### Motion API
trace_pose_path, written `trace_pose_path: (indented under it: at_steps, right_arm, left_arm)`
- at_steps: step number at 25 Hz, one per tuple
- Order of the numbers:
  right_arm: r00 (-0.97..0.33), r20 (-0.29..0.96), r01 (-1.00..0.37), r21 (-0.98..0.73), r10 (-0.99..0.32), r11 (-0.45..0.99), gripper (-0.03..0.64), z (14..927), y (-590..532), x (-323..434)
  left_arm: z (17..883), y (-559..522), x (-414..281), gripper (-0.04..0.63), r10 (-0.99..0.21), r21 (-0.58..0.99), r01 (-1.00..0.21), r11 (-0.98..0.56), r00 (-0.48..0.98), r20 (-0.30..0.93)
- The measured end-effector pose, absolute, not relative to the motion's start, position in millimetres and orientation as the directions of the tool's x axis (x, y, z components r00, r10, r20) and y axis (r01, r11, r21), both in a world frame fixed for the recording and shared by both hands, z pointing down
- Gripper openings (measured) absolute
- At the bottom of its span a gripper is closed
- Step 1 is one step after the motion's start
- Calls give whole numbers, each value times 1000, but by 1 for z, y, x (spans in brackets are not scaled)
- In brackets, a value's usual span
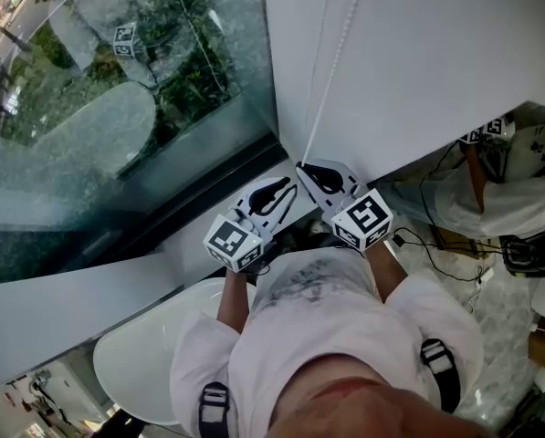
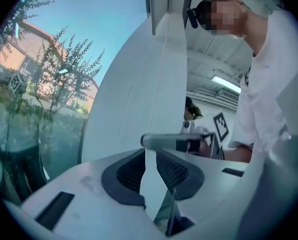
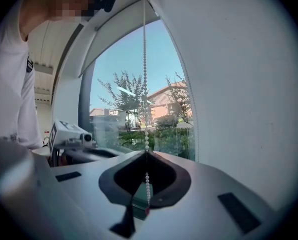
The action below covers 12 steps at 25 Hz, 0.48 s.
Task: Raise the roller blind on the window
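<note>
The white roller blind [image 1: 418,53] hangs at the upper right, with the window glass [image 1: 117,108] to its left. A white bead chain [image 1: 331,71] runs down the blind's left edge to my right gripper [image 1: 307,170]. In the right gripper view the chain [image 3: 145,84] comes down into the jaw tips, and the right gripper [image 3: 147,152] is shut on it. A short tail of beads hangs behind the tips. My left gripper [image 1: 286,186] sits just beside and below the right one. Its jaws [image 2: 149,154] stand apart with nothing between them, and no chain shows there.
A dark window frame [image 1: 208,199] runs below the glass. A white rounded tabletop [image 1: 144,363] lies at the lower left. At the right another person [image 1: 518,194] sits near cables [image 1: 436,245] and gear on the floor.
</note>
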State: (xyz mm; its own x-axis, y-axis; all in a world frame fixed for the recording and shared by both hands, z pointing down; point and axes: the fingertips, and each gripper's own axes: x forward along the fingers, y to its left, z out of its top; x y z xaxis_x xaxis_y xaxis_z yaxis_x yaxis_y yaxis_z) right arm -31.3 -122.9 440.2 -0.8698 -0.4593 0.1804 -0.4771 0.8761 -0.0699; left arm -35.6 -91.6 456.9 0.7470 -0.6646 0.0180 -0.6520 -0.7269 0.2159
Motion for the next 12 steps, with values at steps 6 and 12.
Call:
trace_pose_path:
  at_steps: [6,12]
  right_arm:
    - [-873,175,-473,-71,-456,878,61,437,-118,-28]
    - [-875,176,-468,-63,-451,882,61,436,-115,-29]
  left_arm:
    - [350,-95,-27,66,-618,65,-615,-786,783,-66]
    - [290,-111,-14,66,-572,-25,-579,-815,810,-127]
